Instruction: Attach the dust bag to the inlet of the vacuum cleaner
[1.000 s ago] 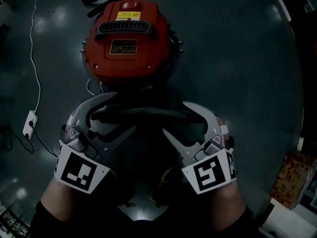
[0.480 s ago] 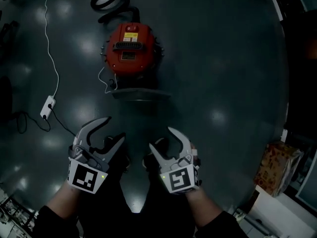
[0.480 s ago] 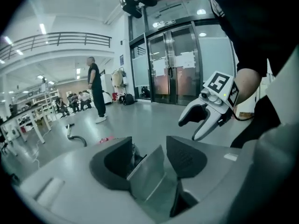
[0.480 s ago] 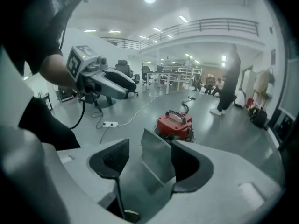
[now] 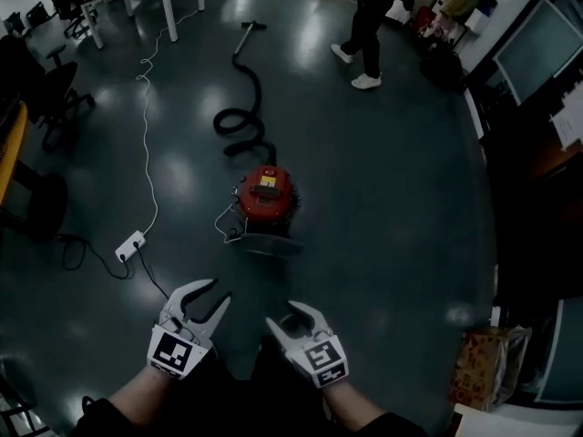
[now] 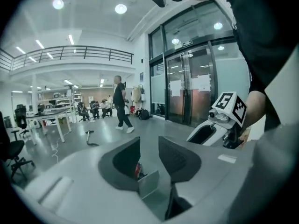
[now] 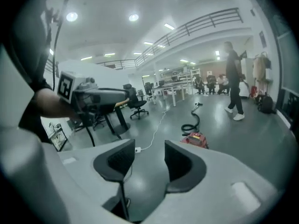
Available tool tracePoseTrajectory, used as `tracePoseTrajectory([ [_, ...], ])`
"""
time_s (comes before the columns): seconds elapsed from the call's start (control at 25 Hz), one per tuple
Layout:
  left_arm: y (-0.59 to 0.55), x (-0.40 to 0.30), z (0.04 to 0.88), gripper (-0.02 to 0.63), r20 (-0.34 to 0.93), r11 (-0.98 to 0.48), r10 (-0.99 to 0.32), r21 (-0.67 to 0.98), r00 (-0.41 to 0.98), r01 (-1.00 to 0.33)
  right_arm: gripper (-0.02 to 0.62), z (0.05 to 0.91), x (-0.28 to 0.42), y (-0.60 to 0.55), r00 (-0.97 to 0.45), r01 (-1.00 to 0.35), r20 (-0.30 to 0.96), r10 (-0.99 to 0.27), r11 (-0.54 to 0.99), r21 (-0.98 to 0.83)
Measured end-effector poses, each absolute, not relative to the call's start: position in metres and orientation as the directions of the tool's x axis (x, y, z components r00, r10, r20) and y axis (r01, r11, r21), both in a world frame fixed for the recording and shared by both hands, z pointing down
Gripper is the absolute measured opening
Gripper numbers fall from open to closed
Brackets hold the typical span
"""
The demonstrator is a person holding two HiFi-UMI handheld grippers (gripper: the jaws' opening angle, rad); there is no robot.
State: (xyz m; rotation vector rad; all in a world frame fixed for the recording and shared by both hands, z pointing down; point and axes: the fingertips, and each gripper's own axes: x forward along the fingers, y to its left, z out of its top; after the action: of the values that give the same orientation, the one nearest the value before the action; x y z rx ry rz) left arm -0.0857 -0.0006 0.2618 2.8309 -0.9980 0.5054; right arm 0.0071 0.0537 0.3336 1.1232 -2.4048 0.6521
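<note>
Your left gripper (image 5: 217, 291), right gripper (image 5: 281, 315): jaws apart, closing, both empty. Vacuum (image 5: 265, 194) on floor (image 5: 392, 208) well ahead; yellow label (image 5: 266, 182) on top, print unreadable.

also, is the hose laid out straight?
No, the hose curls in loops behind the vacuum.

I've got clear floor (image 5: 383, 235) ahead up to the vacuum (image 5: 265, 196). The cord (image 5: 146, 144) and power strip (image 5: 131, 245) block the left, hose (image 5: 239, 121) behind, person (image 5: 369, 25) beyond.
</note>
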Motion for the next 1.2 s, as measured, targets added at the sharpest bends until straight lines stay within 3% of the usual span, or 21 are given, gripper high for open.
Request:
tracePoseTrajectory([
  [0.24, 0.054, -0.134, 0.206, 0.117, 0.244, -0.817, -0.558, 0.001, 0.793, -0.576, 0.189, 0.257, -0.042, 0.079, -0.566, -0.821, 0.424, -0.707, 0.437, -0.367],
  [0.44, 0.100, -0.160, 0.170, 0.104, 0.183, -0.832, -0.527, 0.084, 0.830, -0.548, 0.179, 0.211, -0.081, 0.109, -0.566, -0.823, 0.393, -0.725, 0.470, -0.317],
  [0.52, 0.115, -0.162, 0.154, 0.084, 0.146, -0.835, -0.521, 0.114, 0.841, -0.538, 0.144, 0.186, -0.092, 0.118, -0.586, -0.810, 0.340, -0.736, 0.513, -0.284],
  [0.68, 0.128, -0.156, 0.126, 0.013, 0.068, -0.835, -0.535, 0.109, 0.842, -0.539, 0.002, 0.146, -0.097, 0.128, -0.654, -0.749, 0.166, -0.738, 0.602, -0.276],
  [1.0, 0.150, -0.109, 0.081, 0.002, 0.051, -0.836, -0.542, 0.063, 0.839, -0.545, 0.002, 0.093, -0.074, 0.146, -0.683, -0.718, 0.031, -0.730, 0.663, -0.210],
  [1.2, 0.159, -0.086, 0.082, 0.002, 0.052, -0.831, -0.547, 0.088, 0.835, -0.550, 0.002, 0.093, -0.065, 0.155, -0.687, -0.723, 0.052, -0.725, 0.676, -0.142],
])
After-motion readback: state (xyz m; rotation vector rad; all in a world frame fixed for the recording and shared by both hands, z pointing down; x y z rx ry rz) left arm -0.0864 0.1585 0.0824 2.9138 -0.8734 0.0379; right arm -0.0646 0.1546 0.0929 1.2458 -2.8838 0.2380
